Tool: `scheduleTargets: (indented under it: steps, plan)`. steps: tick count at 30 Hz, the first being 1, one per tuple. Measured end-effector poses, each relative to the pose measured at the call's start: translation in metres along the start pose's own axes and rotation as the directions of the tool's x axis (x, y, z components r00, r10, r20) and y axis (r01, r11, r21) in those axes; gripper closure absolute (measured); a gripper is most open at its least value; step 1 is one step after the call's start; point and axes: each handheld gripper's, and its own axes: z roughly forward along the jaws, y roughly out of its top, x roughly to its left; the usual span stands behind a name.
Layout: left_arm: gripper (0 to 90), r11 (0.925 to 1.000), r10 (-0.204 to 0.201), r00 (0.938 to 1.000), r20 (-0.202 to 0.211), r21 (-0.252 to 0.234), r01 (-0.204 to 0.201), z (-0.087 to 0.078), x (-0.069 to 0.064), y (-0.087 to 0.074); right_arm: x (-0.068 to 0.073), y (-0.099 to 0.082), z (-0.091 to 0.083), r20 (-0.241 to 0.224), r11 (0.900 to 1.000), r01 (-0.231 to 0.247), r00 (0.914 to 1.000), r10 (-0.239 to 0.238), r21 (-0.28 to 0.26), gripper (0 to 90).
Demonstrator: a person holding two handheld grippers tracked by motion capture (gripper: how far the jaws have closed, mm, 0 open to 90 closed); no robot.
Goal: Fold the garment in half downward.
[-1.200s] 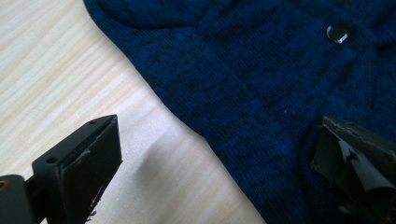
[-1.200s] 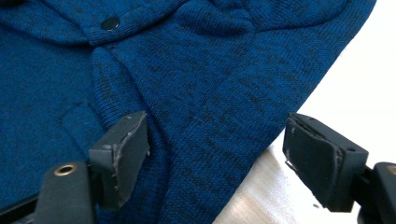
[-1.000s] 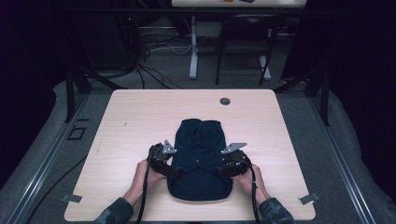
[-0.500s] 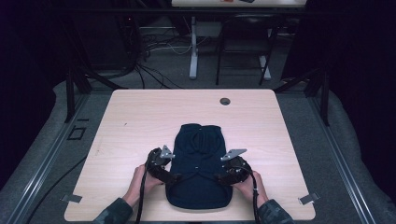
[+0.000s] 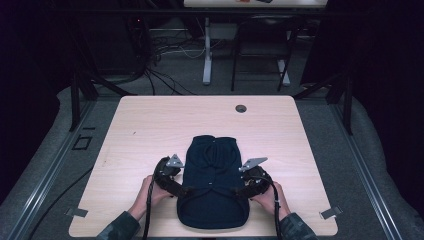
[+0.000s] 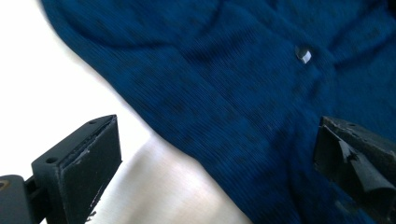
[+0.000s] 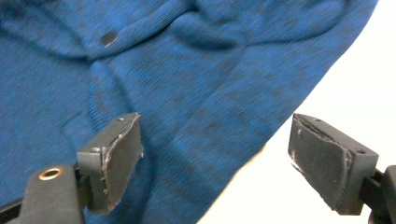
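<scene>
Both your claws gape wide over the blue sweater (image 5: 212, 190), left claw (image 6: 215, 163) and right claw (image 7: 219, 163), right one just opening, gripping nothing.

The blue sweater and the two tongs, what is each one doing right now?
Blue sweater: folded, flat on the table, button side up.
Left tongs: open over the sweater's edge, gripping nothing.
Right tongs: just opened wider, astride the sweater's other edge, gripping nothing.
Button: seems done up.
</scene>
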Motion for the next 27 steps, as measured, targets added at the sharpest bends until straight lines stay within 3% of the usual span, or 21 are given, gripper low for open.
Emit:
scheduleTargets:
  steps: [5, 12, 18, 27]
  plan:
    - [0.9, 0.9996, -0.025, 0.9994, -0.025, -0.01, 0.025, 0.005, 0.016, 0.011, -0.021, 0.013, -0.003, 0.029, 0.9985, -0.031, 0.9991, 0.032, -0.045, 17.7]
    - [0.1, 0.9975, -0.059, 0.9977, -0.034, -0.041, 0.057, 0.011, 0.036, 0.029, -0.042, 0.028, 0.002, 0.001, 0.9928, -0.078, 0.9969, 0.078, -0.091, 18.0]
    - [0.1, 0.9965, -0.074, 0.9961, -0.049, -0.043, 0.071, 0.016, 0.049, 0.049, -0.053, 0.043, 0.011, 0.029, 0.9918, -0.088, 0.9954, 0.091, -0.093, 18.3]
    - [0.0, 0.9955, -0.09, 0.9939, -0.063, -0.036, 0.088, 0.03, 0.062, 0.075, -0.069, 0.067, 0.026, 0.025, 0.9882, -0.128, 0.9912, 0.13, -0.085, 18.1]
